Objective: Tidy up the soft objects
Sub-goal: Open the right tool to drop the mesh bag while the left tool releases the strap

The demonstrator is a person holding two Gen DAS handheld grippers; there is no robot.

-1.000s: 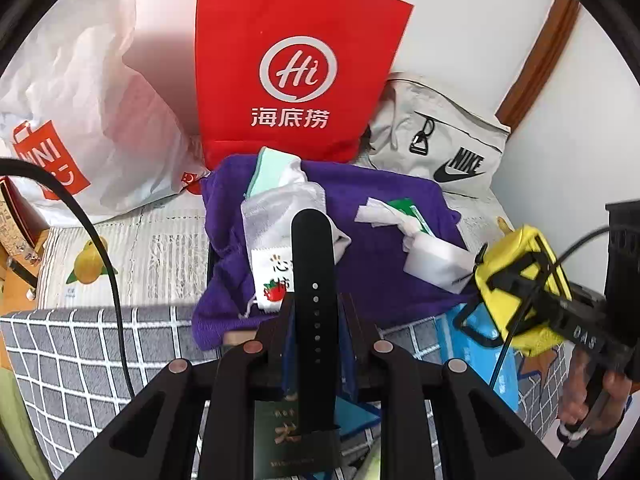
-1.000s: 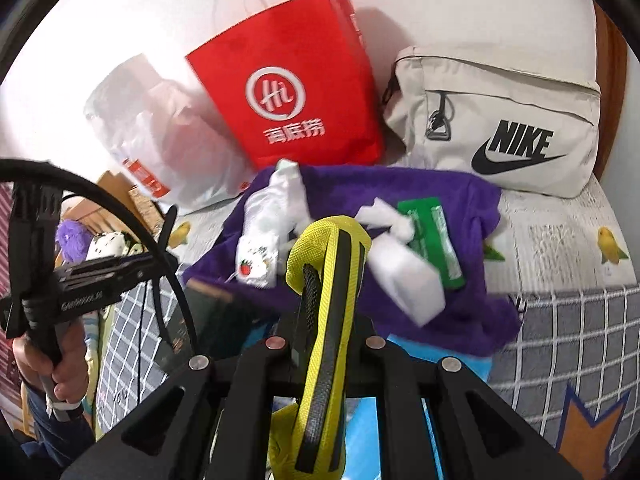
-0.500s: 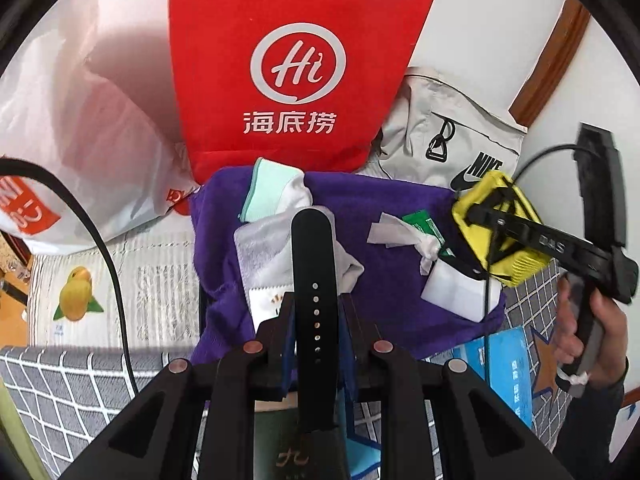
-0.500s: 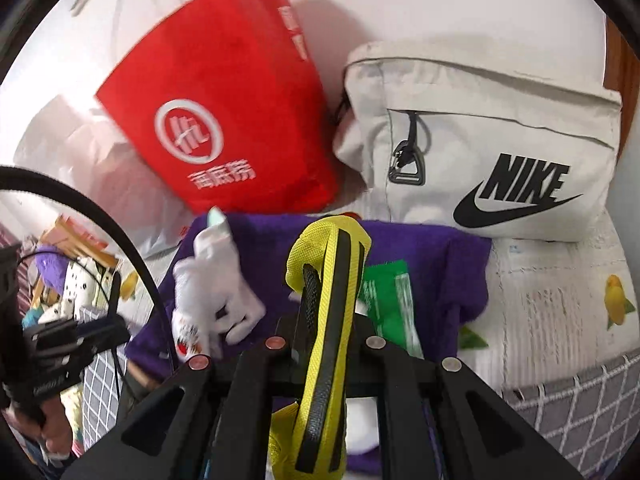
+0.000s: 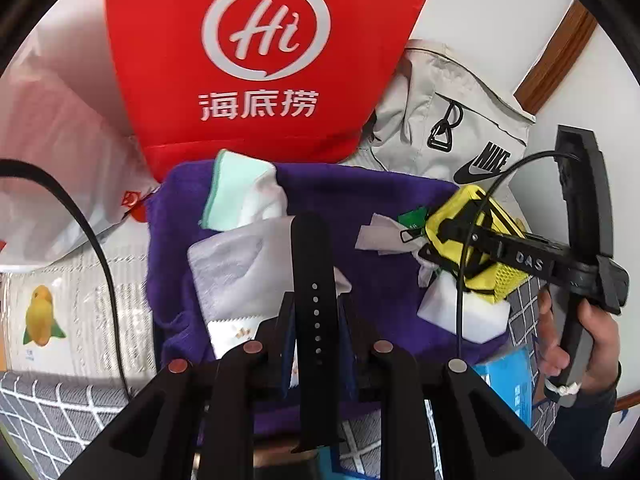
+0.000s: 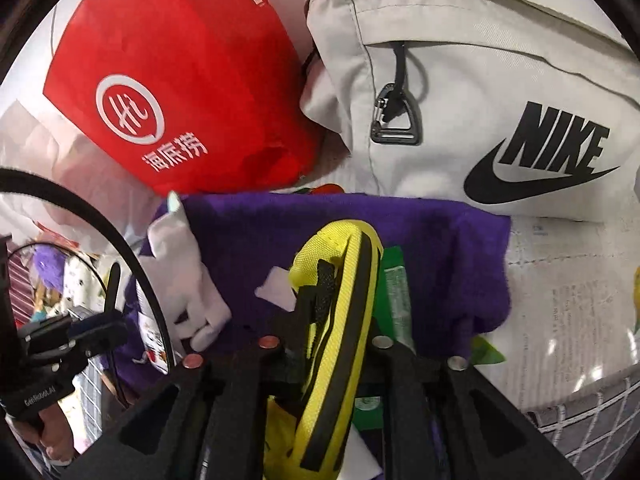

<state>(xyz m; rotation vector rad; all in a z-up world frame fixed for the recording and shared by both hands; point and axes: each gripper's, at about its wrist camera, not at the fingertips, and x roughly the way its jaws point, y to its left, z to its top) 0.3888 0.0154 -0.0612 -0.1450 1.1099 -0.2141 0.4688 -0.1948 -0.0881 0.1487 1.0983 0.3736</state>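
A purple towel lies spread in front of the bags, with white cloths, a mint-edged cloth, a white foam block and a green packet on it. My left gripper is shut on a black strap that stands upright over the white cloths. My right gripper hangs over the towel's right part with a yellow and black pouch between its jaws. The jaws are opening, and the pouch leans but still sits against the fingers.
A red paper bag, a beige Nike bag and a white plastic bag stand against the wall behind the towel. A fruit-printed sheet and a grey checked cover lie beneath. A blue box lies near the right hand.
Both grippers have moved forward and down toward the purple towel. The right one carried the yellow pouch over the towel's right side, and the pouch now leans between slightly wider jaws.
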